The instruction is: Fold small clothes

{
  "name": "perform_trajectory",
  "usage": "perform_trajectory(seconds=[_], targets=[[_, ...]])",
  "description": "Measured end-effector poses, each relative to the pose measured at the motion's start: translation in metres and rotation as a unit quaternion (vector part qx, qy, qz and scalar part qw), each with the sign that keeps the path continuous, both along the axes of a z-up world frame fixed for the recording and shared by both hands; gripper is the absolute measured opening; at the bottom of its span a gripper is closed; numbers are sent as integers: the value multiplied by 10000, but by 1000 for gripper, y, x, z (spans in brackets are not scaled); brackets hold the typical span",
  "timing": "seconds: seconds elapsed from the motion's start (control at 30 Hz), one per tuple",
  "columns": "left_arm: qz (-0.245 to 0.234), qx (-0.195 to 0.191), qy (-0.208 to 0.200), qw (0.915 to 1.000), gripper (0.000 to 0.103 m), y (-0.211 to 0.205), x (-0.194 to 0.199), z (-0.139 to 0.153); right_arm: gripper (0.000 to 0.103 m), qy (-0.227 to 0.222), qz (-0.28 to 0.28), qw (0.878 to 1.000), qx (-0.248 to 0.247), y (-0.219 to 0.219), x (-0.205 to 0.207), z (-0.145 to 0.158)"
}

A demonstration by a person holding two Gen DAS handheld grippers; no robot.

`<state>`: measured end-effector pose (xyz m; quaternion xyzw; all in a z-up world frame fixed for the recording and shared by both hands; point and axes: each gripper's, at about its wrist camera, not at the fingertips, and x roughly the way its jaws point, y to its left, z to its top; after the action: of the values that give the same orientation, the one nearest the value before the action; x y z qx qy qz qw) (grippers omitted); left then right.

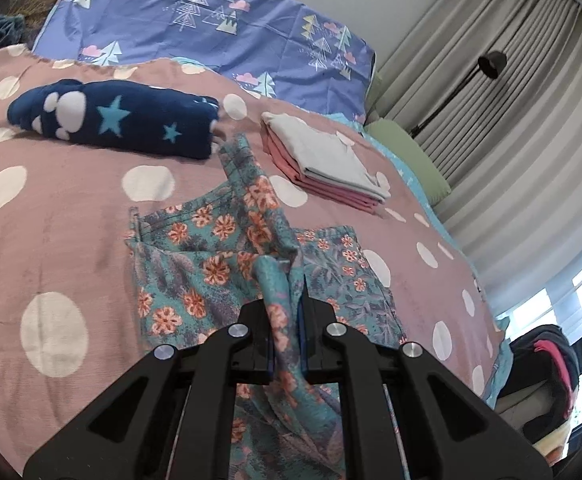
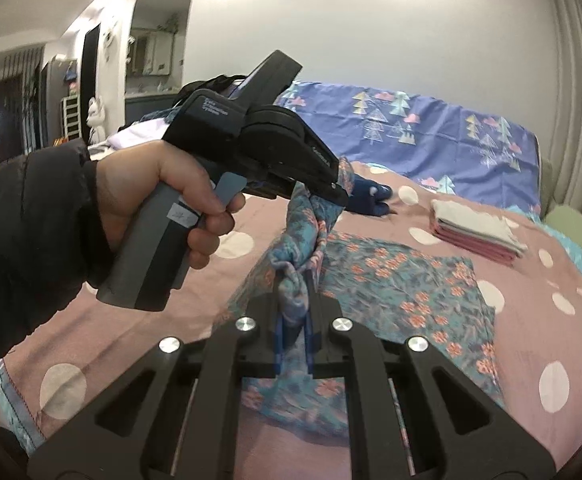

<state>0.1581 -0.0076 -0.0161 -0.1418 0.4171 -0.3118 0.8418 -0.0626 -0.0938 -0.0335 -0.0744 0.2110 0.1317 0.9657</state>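
**Both tools clamped, left hand on its handle**

Your left tool (image 1: 287,308) has its jaws pinched tight around a fold of cloth. Your right tool (image 2: 294,312) grips the same way, jaws drawn close. Your left hand (image 2: 163,200), in a dark sleeve, wraps the grey handle, finger on the trigger.

We're looking at a bed with a pink polka-dot cover (image 1: 71,216), grey curtains (image 1: 503,92), a black floor lamp (image 1: 491,65), and a plain white wall (image 2: 371,32).
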Motion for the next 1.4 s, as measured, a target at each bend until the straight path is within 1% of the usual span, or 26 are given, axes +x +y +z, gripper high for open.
perform_trajectory(seconds=[0.17, 0.33, 0.53, 0.63, 0.9, 1.03, 1.13, 1.17, 1.23, 1.27, 1.3, 1.33, 1.4], targets=[[-128, 230, 14, 9997, 8, -38, 3, -2, 8, 111, -238, 9991, 339, -35, 1, -4], [-276, 431, 27, 9987, 8, -78, 3, -9, 8, 214, -587, 9960, 643, -78, 0, -13], [-390, 822, -65, 9958, 8, -127, 2, -16, 8, 447, -988, 9888, 1027, -126, 4, -30], [-506, 980, -28, 9939, 7, -147, 4, -21, 8, 609, -1155, 9834, 1262, -150, 7, -38], [-610, 1595, -46, 9853, 7, -186, 6, -34, 8, 869, -1325, 9773, 1410, -173, 11, -58], [-730, 1745, -80, 9819, 7, -198, 6, -37, 8, 911, -1370, 9737, 1578, -180, 10, -61], [-734, 1773, -14, 9814, 7, -204, 10, -39, 8, 943, -1374, 9719, 1663, -183, 10, -63], [-787, 1830, 4, 9800, 8, -207, 11, -40, 8, 952, -1390, 9713, 1679, -184, 10, -64], [-831, 1944, 1, 9774, 13, -213, 12, -44, 8, 1024, -1413, 9690, 1747, -187, 11, -67], [-841, 1924, 3, 9777, 17, -215, 13, -44, 8, 1075, -1408, 9674, 1813, -189, 12, -70], [-857, 1880, -11, 9784, 25, -215, 12, -43, 8, 1157, -1398, 9643, 1928, -193, 14, -73], [-864, 1839, -55, 9791, 36, -213, 10, -40, 8, 1236, -1387, 9611, 2045, -196, 15, -76], [-854, 1774, -279, 9800, 45, -208, 1, -28, 8, 1385, -1347, 9537, 2304, -204, 16, -82]])
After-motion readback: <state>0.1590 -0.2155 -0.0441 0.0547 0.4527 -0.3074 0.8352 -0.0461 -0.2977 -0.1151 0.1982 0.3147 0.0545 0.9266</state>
